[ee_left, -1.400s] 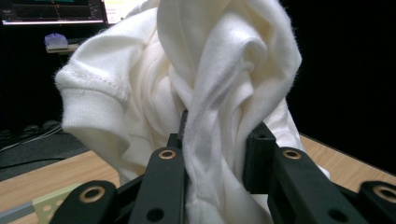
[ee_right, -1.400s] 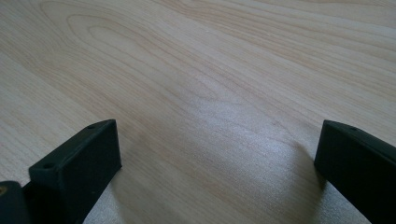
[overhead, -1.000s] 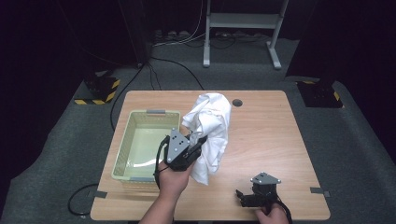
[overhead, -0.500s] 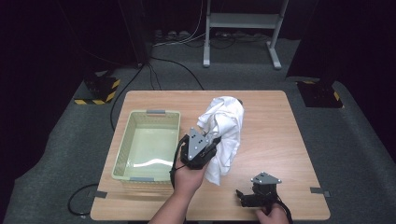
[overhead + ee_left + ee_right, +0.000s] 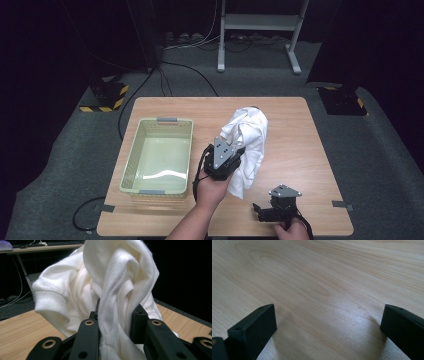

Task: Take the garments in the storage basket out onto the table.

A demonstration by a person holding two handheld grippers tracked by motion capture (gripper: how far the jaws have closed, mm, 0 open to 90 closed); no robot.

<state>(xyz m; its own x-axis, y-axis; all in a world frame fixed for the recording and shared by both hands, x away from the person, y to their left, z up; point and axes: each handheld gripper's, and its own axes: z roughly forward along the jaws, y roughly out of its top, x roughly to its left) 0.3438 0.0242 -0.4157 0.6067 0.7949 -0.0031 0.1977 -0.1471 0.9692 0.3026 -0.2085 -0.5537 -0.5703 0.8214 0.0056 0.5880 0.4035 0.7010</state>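
My left gripper [image 5: 231, 156] is lifted over the middle of the table [image 5: 300, 150], forearm coming in from the near edge and angled up and right. Jaws clamped on a bunched fold of the white garment [image 5: 246, 142]; in the left gripper view the cloth [image 5: 110, 290] is pinched between them and balloons above. The garment hangs off the gripper, its lower end near the tabletop, just right of the green basket [image 5: 131, 165]. My right gripper [image 5: 261, 212] sits low at the near right edge, level, jaws spread wide over bare wood, gripping nothing.
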